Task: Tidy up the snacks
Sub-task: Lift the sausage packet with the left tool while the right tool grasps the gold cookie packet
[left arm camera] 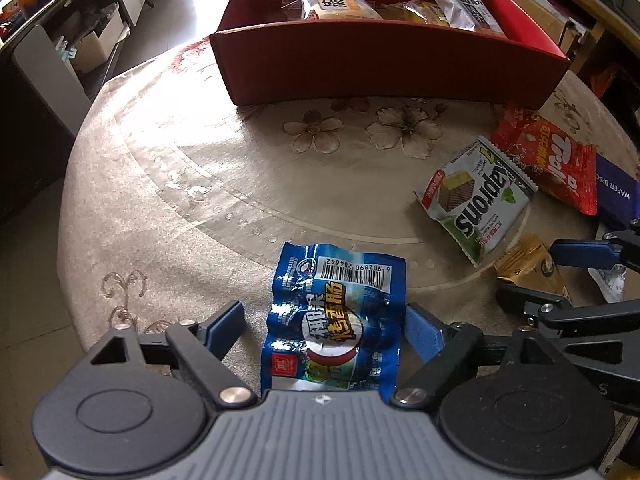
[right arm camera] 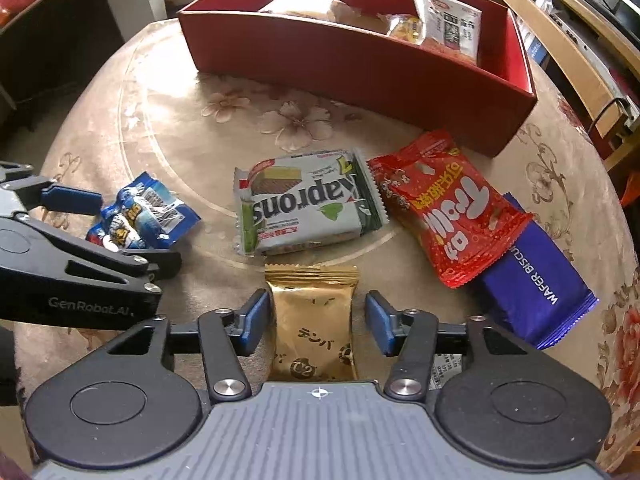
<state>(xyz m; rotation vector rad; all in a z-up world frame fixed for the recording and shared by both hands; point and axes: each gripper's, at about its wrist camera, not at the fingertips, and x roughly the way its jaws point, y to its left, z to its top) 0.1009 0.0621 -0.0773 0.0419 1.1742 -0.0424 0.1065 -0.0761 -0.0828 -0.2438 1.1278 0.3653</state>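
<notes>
A blue snack packet (left arm camera: 336, 320) lies on the round table between the open fingers of my left gripper (left arm camera: 326, 330); it also shows in the right wrist view (right arm camera: 140, 220). A gold packet (right arm camera: 312, 324) lies between the open fingers of my right gripper (right arm camera: 316, 322); it also shows in the left wrist view (left arm camera: 528, 264). Neither gripper has closed on its packet. A red box (left arm camera: 384, 68) at the back of the table holds several snacks and also shows in the right wrist view (right arm camera: 360, 64).
A grey-green Kaprons wafer pack (right arm camera: 308, 204), a red Trolli bag (right arm camera: 444, 204) and a purple wafer biscuit pack (right arm camera: 536, 276) lie on the floral tablecloth (right arm camera: 180, 128) in front of the box. Shelves and furniture surround the table.
</notes>
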